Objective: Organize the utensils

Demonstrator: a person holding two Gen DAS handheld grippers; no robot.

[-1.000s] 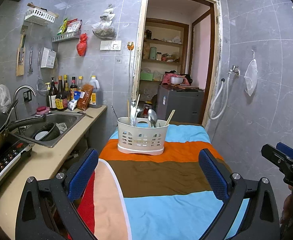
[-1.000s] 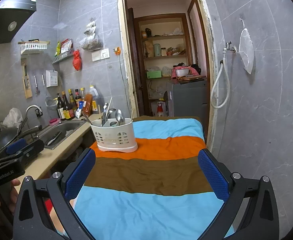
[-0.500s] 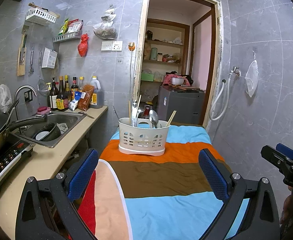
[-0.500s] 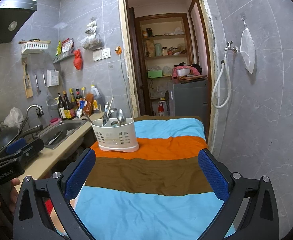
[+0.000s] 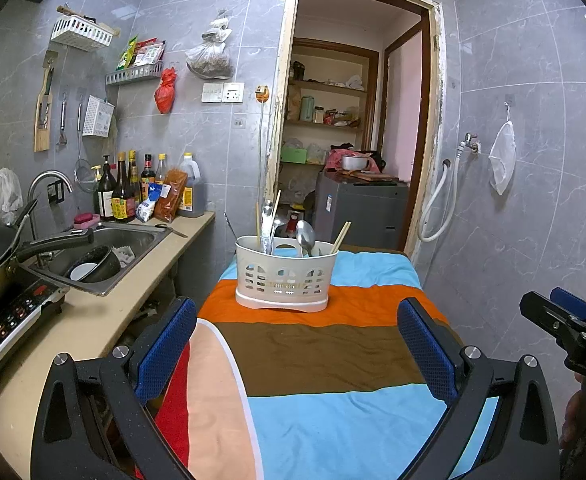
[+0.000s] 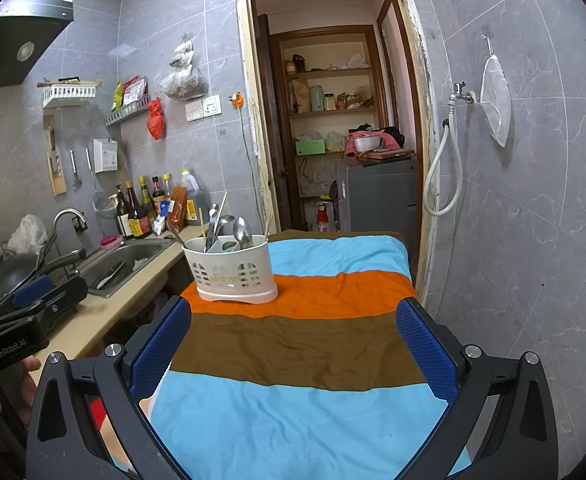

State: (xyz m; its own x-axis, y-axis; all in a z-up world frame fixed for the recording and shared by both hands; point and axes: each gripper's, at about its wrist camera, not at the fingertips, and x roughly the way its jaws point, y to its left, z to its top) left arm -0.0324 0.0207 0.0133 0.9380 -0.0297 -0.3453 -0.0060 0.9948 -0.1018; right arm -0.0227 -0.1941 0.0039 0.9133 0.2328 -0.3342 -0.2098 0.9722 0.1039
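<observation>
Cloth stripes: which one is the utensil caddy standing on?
The orange stripe. The white utensil caddy stands on its left end; the brown stripe nearer the grippers and the blue one behind are bare.

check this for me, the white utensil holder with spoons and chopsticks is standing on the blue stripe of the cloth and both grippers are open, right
Not quite. The utensil holder stands on the orange stripe of the cloth, not the blue one, as the left wrist view shows. The rest holds: spoons and chopsticks stand in it, and the left gripper and right gripper are both open.
</observation>
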